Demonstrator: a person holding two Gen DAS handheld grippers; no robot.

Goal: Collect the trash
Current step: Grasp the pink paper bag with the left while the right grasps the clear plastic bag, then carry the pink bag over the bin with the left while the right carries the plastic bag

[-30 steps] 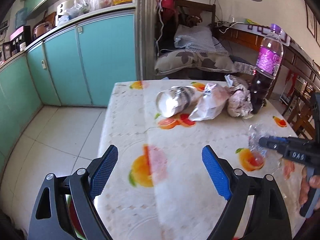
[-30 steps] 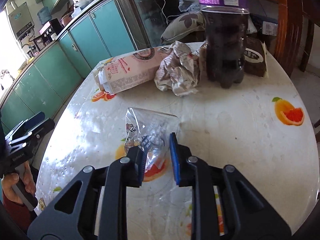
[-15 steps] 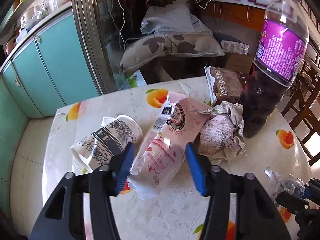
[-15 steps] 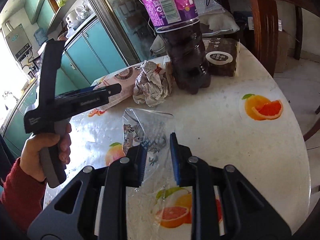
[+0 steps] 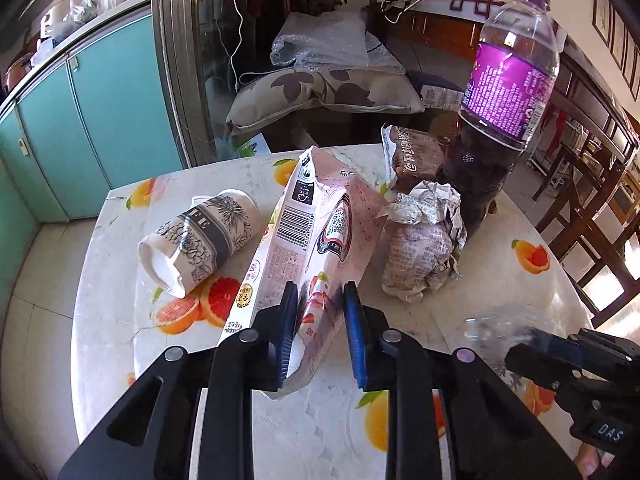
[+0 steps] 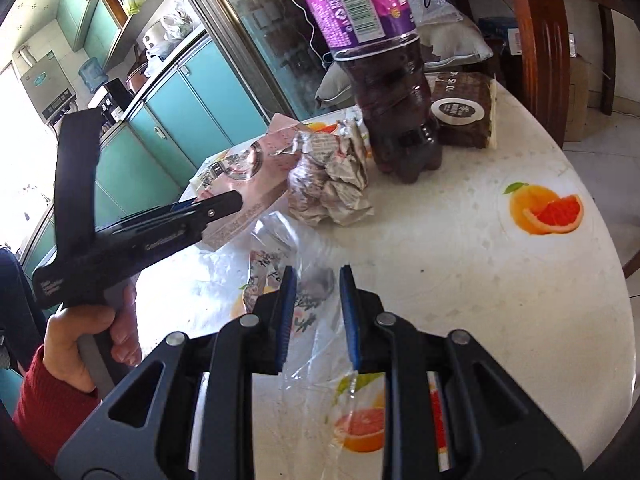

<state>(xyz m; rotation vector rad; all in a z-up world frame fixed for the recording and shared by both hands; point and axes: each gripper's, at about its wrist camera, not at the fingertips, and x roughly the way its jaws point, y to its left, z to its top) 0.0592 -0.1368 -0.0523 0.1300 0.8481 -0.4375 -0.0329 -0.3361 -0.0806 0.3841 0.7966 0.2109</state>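
Note:
My left gripper [image 5: 318,320] is shut on the near end of a pink and white milk carton [image 5: 320,224] that lies on the round table [image 5: 500,280]. My right gripper [image 6: 316,304] is shut on a clear plastic bag [image 6: 280,248] lying on the tablecloth. A crushed paper coffee cup [image 5: 200,236] lies left of the carton. A crumpled paper wrapper [image 5: 424,244] lies right of it. The left gripper's body [image 6: 132,236] shows in the right wrist view, its tip at the carton [image 6: 248,176].
A tall purple-labelled bottle of dark drink [image 5: 496,120] stands at the back right of the table, with a brown snack packet [image 5: 412,156] beside it. Wooden chairs [image 5: 580,216] stand to the right. Teal cabinets [image 5: 80,120] are on the left.
My left gripper moved forward over the table to the carton and closed on its near end. My right gripper has stayed shut on the plastic bag.

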